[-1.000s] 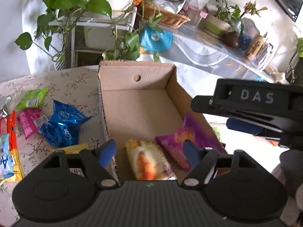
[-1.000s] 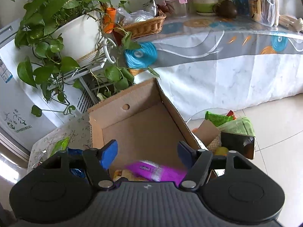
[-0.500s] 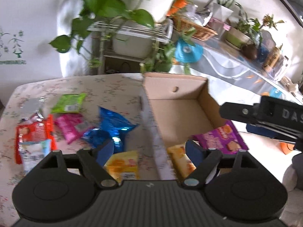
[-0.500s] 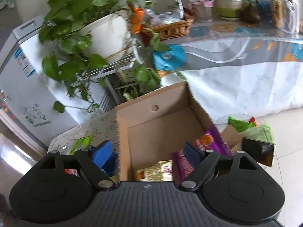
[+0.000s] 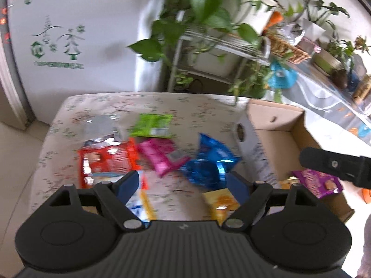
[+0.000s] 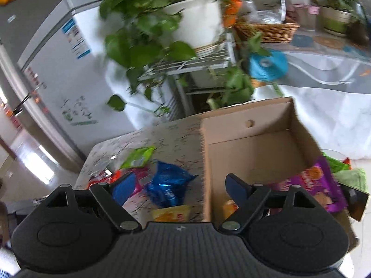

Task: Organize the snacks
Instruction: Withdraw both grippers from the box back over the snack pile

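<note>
A white fridge (image 5: 69,46) stands behind the table, with green tree drawings and a line of green print on its side, too blurred to read; in the right wrist view it also carries a blue and white label (image 6: 76,39), equally unreadable. Next to it a big leafy plant in a white pot (image 6: 194,18) sits on a wire rack.

The table (image 5: 162,102) wears a flowered cloth. At its right end lies an open cardboard box (image 6: 250,143) with a round hole in its far wall. Inside are a purple packet (image 6: 310,180) leaning at the right wall and a yellow-orange packet (image 6: 229,207) near the front (only partly seen behind the tongs).

Loose on the cloth lie a red packet (image 5: 106,159), a crumpled blue bag (image 5: 211,164), a pink packet (image 5: 160,156), a green packet (image 5: 151,125), a silver wrapper (image 5: 102,129) and a yellow packet (image 5: 220,200); their print is too smeared to read.

The left tongs (image 5: 183,184) hover over the loose snacks, jaws spread wide, gripping nothing. The right tongs (image 6: 180,186) straddle the box's left wall, jaws likewise wide and empty
</note>
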`<state>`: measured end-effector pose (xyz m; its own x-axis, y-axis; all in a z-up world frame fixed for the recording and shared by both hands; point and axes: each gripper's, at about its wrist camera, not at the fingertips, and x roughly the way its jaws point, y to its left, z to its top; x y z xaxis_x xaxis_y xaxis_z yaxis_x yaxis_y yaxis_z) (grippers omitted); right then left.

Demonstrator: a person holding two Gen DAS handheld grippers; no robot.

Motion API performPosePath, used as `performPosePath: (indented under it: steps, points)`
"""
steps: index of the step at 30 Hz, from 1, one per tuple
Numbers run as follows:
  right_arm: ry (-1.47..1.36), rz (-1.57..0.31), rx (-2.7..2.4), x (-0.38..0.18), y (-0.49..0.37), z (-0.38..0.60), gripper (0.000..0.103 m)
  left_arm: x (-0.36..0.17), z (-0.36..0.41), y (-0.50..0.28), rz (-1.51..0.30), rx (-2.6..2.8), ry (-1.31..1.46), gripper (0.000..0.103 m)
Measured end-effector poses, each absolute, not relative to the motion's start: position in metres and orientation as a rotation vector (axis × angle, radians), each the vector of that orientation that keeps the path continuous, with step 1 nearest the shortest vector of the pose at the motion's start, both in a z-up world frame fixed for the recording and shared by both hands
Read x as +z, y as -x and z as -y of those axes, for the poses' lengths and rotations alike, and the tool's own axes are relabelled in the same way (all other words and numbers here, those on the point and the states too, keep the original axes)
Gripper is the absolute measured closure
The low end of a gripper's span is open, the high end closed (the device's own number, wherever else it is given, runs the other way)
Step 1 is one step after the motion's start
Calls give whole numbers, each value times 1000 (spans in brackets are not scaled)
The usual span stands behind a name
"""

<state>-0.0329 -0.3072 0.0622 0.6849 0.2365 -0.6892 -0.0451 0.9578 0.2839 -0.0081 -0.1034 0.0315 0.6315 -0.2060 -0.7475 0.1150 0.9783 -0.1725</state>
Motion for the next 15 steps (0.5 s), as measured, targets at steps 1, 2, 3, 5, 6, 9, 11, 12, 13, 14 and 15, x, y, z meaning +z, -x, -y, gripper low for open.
performPosePath:
  steps: [1,2,3,5,6,9,11,12,13,14,15]
  points:
    - [-251,-811,174,61,33,303,14,30,97,8,-872,-175,112,20]
    - [-248,-818,187,59,32,299,14,29,91,7,-876,-167,112,20]
    - [-247,-825,200,58,31,295,14,28,86,7,-878,-161,111,20]
    - [-259,-843,227,54,29,289,14,25,74,6,-882,-145,103,20]
    - [-270,-855,240,52,27,287,14,23,69,6,-885,-138,100,20]
    - [-291,-895,266,45,22,278,14,17,55,5,-901,-120,95,20]
    - [-297,-924,274,40,20,273,13,11,48,4,-915,-114,86,20]
    - [-298,-943,272,36,19,270,13,8,46,3,-923,-112,82,20]
    - [-299,-957,270,33,18,268,13,4,43,2,-932,-109,83,20]
    - [-301,-971,266,30,17,265,13,1,40,1,-940,-109,89,20]
    - [-303,-985,262,27,16,262,13,-3,38,0,-949,-110,100,20]
